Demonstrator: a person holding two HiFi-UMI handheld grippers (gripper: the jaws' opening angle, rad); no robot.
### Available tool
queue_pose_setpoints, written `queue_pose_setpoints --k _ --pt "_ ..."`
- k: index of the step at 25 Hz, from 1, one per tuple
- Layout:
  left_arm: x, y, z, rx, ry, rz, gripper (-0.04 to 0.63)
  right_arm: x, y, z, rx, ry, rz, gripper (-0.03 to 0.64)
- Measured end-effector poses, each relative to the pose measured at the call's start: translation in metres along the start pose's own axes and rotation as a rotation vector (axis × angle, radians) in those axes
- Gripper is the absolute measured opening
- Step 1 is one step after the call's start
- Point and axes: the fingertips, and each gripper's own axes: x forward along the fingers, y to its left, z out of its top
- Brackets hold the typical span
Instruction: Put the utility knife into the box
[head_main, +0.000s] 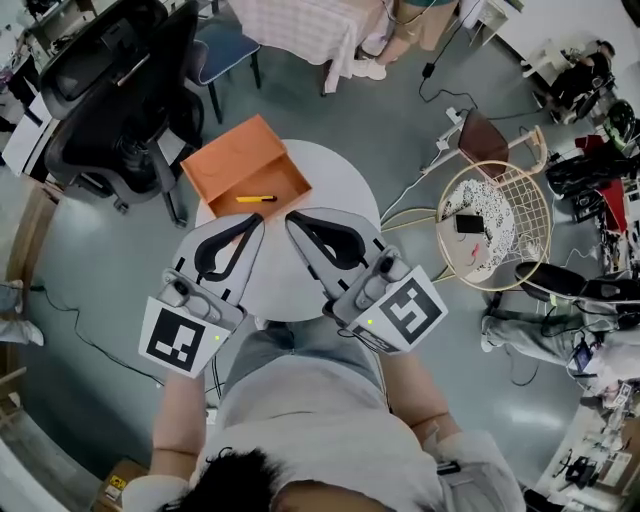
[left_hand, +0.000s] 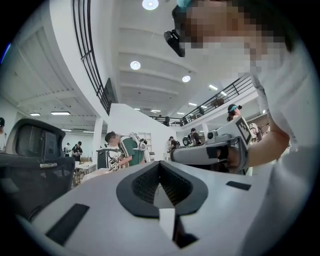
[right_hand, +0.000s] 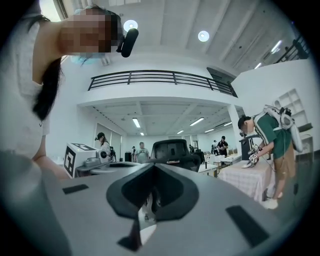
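An open orange box (head_main: 225, 155) sits on the far left part of a round white table (head_main: 335, 180). The yellow utility knife (head_main: 256, 198) lies inside the box near its front wall. My left gripper (head_main: 258, 222) and right gripper (head_main: 292, 220) hover side by side over the table just short of the box. Both are shut with nothing between their jaws. The two gripper views point up and across the room and show neither box nor knife. In each, the left gripper (left_hand: 159, 165) and the right gripper (right_hand: 152, 167) have their dark pads closed together.
A black office chair (head_main: 110, 90) stands left of the table, close to the box. A round wire chair (head_main: 495, 225) with a phone on it is at the right. A table with a checked cloth (head_main: 300, 25) is behind. Cables run across the grey floor.
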Motion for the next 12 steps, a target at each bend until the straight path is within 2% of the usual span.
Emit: queue_pose_setpoints --k 12 --pt "-0.009 -0.01 0.015 0.008 -0.03 0.002 0.009 -0.002 0.019 0.01 0.002 -0.016 0.045 0.008"
